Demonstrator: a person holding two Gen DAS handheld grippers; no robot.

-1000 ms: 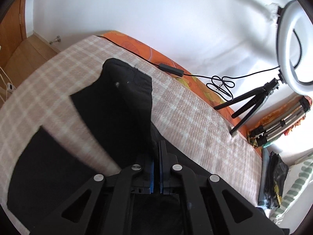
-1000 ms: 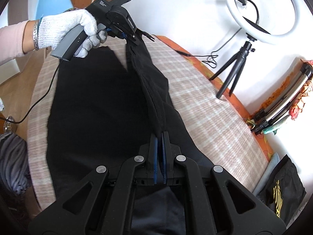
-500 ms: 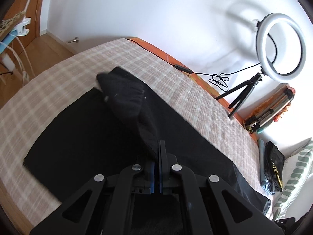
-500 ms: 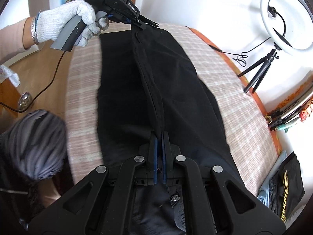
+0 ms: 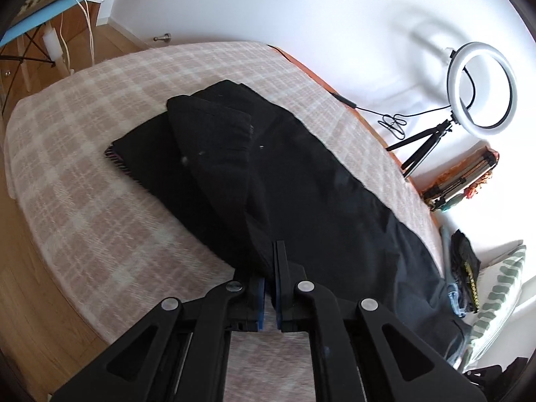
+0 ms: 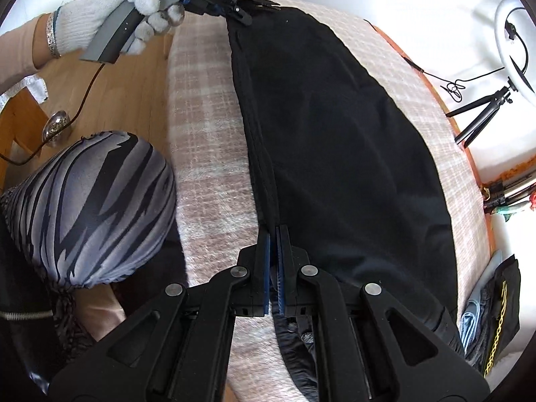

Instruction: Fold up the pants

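Black pants (image 6: 335, 127) lie lengthwise on the checked bed cover (image 6: 207, 167), folded leg over leg. My right gripper (image 6: 274, 234) is shut on the pants' edge near the waist; a button shows just below it. My left gripper (image 6: 249, 16), held by a white-gloved hand, is shut on the same edge at the far leg end. In the left wrist view the left gripper (image 5: 272, 251) pinches the pants (image 5: 301, 184), which spread away across the cover (image 5: 100, 167).
A ring light on a small tripod (image 5: 475, 90) stands at the bed's far side by the wall, its cable (image 5: 392, 122) trailing on the orange edge. A black bag (image 6: 499, 308) and a striped pillow (image 5: 495, 298) lie at the bed's end. The person's striped headscarf (image 6: 100, 201) is close left.
Both grippers have drawn the pants' held edge toward the near side of the bed. The raised leg has come down over the other leg, and the fabric now lies flatter.
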